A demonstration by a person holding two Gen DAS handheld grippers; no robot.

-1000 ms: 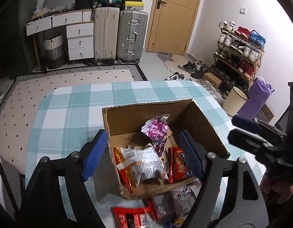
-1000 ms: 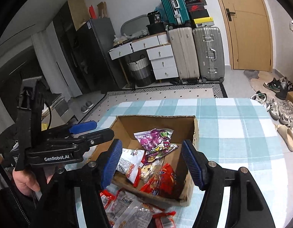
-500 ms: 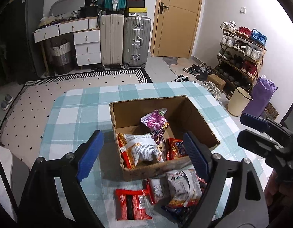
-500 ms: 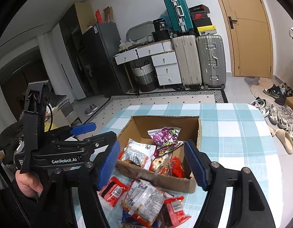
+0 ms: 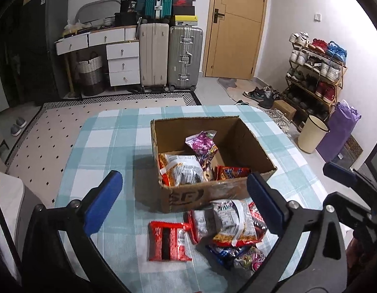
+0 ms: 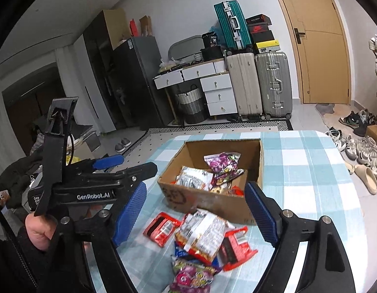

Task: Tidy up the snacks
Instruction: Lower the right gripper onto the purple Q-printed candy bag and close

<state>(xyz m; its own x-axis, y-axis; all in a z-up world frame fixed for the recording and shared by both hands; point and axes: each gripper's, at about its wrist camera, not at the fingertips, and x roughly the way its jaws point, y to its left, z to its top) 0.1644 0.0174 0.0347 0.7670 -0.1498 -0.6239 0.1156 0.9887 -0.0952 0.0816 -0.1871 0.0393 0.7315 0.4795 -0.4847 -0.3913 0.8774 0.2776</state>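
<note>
Cardboard box (image 5: 213, 163) sits at frame centre on the checked tablecloth (image 5: 110, 141), holding a white-and-orange packet (image 5: 182, 169), a purple packet (image 5: 203, 146) and a red packet (image 5: 231, 172). Loose snack packets (image 5: 222, 229) lie in a pile just below the box, lower centre. Left gripper (image 5: 183, 200): jaws wide, holding nothing. Right gripper (image 6: 195, 212): jaws wide, holding nothing, above the pile.

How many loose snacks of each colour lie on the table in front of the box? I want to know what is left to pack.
red packets: 3 (one shows its pale back)
white bag: 1
blue packet: 1
pink packet: 1
Total: 6. They overlap, so more could be hidden underneath.
</note>
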